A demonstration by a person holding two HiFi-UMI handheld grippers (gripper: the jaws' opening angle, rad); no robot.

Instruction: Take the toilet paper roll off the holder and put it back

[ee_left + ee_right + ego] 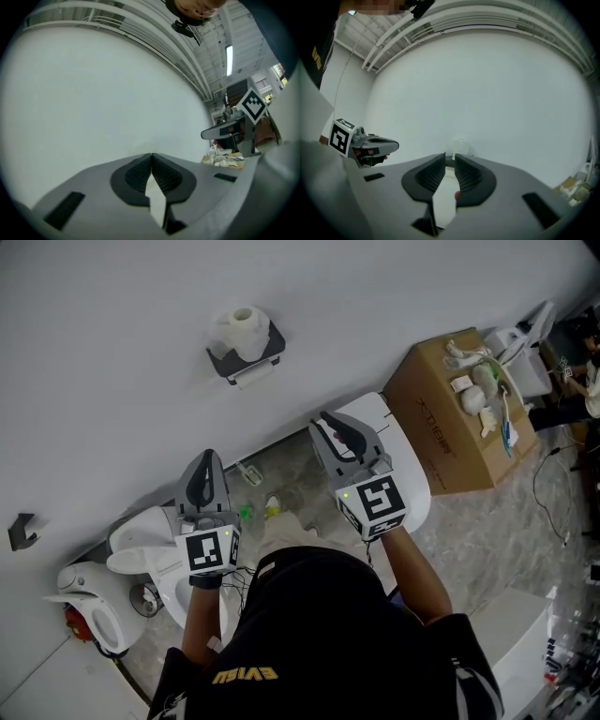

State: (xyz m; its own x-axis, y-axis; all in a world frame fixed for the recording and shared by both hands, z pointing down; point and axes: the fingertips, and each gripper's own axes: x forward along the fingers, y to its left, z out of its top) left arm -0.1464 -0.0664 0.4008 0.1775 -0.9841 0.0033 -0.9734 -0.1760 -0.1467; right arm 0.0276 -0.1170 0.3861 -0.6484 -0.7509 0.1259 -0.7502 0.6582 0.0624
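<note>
White toilet paper roll; dark grey holder; brown cardboard box; white wall.

The toilet paper roll is soft, matt white paper on a smooth dark plastic holder. The wall is smooth and matt. The box is dull brown cardboard. The floor looks like polished, veined stone. The left gripper has matt grey plastic shells and ribbed black fingers.

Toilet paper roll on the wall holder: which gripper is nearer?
Right. The right gripper sits below-right of the toilet paper roll, aimed at it; the left gripper hangs lower, below-left.
</note>
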